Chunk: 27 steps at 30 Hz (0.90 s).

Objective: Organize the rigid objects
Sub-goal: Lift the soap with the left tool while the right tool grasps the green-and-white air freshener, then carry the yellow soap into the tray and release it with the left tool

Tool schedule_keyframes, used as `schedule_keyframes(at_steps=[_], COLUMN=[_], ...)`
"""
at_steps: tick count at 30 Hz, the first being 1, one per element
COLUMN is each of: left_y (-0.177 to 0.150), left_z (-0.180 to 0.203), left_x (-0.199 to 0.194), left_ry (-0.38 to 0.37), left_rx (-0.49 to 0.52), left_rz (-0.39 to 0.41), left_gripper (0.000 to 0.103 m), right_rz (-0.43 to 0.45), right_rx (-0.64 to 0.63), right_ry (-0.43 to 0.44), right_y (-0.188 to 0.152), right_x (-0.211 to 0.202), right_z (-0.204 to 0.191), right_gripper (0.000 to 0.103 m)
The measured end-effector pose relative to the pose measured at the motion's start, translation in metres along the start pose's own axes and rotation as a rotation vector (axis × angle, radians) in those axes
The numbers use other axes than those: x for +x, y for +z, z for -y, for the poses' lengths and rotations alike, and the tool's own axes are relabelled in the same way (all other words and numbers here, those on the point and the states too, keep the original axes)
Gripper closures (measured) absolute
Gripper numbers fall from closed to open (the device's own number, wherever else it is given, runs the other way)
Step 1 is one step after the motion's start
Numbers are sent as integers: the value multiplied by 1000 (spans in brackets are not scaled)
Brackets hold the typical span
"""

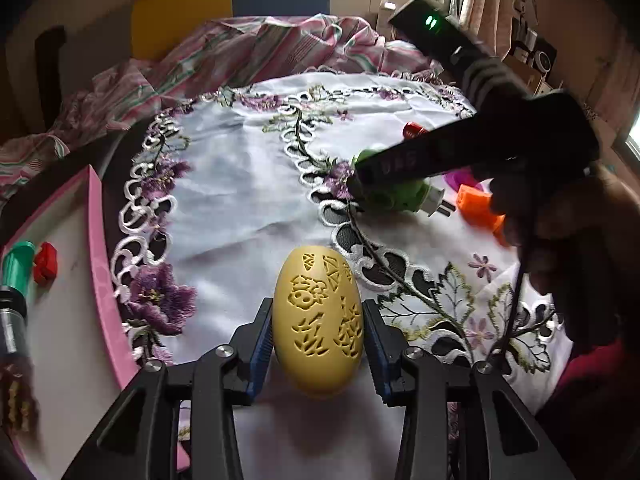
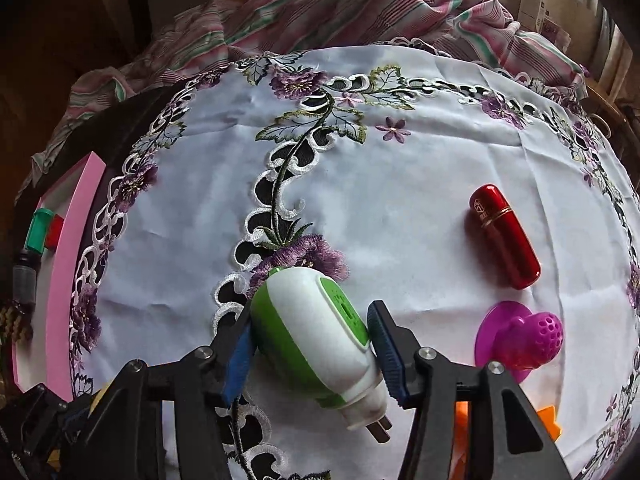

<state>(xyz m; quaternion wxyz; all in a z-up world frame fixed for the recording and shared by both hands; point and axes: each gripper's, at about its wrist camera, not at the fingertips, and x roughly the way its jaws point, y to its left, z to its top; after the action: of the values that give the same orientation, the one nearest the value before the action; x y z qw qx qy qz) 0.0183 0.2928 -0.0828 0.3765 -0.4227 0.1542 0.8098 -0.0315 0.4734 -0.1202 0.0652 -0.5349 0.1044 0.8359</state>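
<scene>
A carved yellow egg point(image 1: 319, 324) lies on the white embroidered cloth point(image 1: 240, 200), between the blue pads of my left gripper point(image 1: 319, 350), which touch both its sides. A green-and-white plug-in device point(image 2: 316, 340) lies between the pads of my right gripper point(image 2: 312, 350); the left pad touches it, the right pad is close beside it. The device also shows in the left wrist view point(image 1: 394, 196) under the right gripper's body. A red capsule point(image 2: 503, 236), a magenta perforated piece point(image 2: 520, 340) and an orange piece point(image 1: 478, 210) lie to the right.
A pink-rimmed white tray point(image 1: 100, 264) at the left table edge holds a green cylinder point(image 1: 18, 264), a small red piece point(image 1: 45, 262) and a dark bottle point(image 2: 25, 276). A striped cloth point(image 2: 340, 4) is heaped at the far side. Chairs stand beyond.
</scene>
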Motion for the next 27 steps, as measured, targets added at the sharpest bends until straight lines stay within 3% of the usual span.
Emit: schedule_keyframes(at_steps=[15, 27], left_y=[6, -6], left_z=[-40, -79], left_x=[-67, -90], left_ry=[25, 61], left_rx=[-158, -268], left_rz=[92, 123], left_gripper=[61, 61], right_rz=[-21, -15], right_rx=[-7, -39], right_ry=[13, -9], right_y=[-1, -2], right_x=[5, 7], right_z=[1, -4], right_gripper=[48, 48])
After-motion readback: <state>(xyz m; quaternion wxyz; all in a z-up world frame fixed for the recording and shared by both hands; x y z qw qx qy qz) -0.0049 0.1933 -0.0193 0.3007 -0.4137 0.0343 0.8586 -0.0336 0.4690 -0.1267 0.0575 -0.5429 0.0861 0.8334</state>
